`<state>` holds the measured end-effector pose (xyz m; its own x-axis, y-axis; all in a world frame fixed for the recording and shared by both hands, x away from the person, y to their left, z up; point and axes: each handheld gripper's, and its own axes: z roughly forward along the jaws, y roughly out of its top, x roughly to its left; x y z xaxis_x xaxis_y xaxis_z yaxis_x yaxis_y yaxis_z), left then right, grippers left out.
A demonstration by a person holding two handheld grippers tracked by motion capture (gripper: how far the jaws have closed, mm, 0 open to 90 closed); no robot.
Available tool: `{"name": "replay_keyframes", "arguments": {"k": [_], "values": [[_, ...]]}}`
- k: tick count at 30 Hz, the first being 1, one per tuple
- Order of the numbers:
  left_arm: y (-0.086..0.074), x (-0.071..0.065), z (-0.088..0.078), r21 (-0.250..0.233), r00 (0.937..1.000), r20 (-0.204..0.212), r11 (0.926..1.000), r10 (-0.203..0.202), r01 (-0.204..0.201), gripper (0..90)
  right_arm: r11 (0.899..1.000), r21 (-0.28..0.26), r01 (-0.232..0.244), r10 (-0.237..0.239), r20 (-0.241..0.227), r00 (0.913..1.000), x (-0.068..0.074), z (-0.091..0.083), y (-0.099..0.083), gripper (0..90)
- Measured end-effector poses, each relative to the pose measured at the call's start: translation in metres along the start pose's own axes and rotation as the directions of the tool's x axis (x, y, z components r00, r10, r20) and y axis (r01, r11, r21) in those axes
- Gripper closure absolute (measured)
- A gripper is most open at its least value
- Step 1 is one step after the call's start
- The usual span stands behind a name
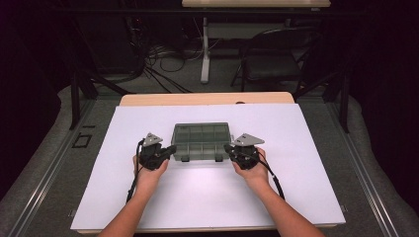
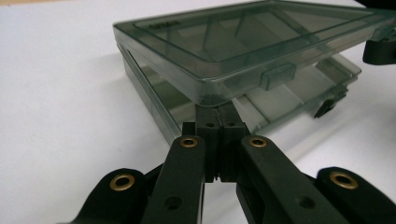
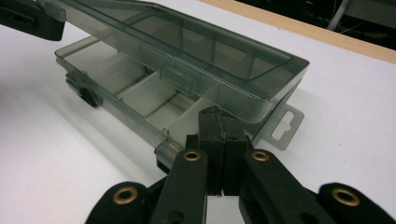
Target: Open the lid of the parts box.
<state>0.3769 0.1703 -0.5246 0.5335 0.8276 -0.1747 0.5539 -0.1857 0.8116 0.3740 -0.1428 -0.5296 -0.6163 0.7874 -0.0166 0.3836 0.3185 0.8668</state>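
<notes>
A smoky clear plastic compartment box lies mid-table on the white sheet. Its lid is raised a little at the front, above the divided base. My left gripper is shut, its tips wedged under the lid's front left corner. My right gripper is shut too, with its tips under the lid at the front right corner, over the base. In the high view the left gripper and right gripper flank the box's front edge.
A lid tab and a black latch sit on the box's front. The wooden table edge runs behind the sheet. Beyond it stand a chair and loose floor cables.
</notes>
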Motion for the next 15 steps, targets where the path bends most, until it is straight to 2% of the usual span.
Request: {"name": "replay_keyframes", "arguments": {"k": [4,10,11,12,15], "values": [[0.011,0.004,0.001,0.0,0.9998,-0.005,0.9998,-0.021,0.021,90.0,1.0,-0.005,-0.021,0.021,0.003,0.9998,-0.004,0.003,0.01,90.0],[0.033,0.009,0.001,0.0,0.9997,-0.01,0.9998,-0.021,0.021,90.0,0.998,-0.004,-0.064,0.064,0.003,0.998,-0.014,0.008,0.037,90.0],[0.036,0.01,0.001,-0.001,0.9996,-0.015,0.9998,-0.022,0.022,90.0,0.998,-0.004,-0.064,0.064,0.003,0.998,-0.014,0.008,0.037,90.0],[0.04,0.011,0.002,0.002,0.9996,-0.019,0.9998,-0.022,0.022,90.0,0.997,-0.005,-0.079,0.079,0.004,0.9968,-0.018,0.008,0.045,90.0],[0.051,0.015,0.004,0.013,0.9993,-0.027,0.9996,-0.026,0.026,90.0,0.995,0.0,-0.095,0.095,0.004,0.9955,-0.021,0.01,0.052,90.0]]}}
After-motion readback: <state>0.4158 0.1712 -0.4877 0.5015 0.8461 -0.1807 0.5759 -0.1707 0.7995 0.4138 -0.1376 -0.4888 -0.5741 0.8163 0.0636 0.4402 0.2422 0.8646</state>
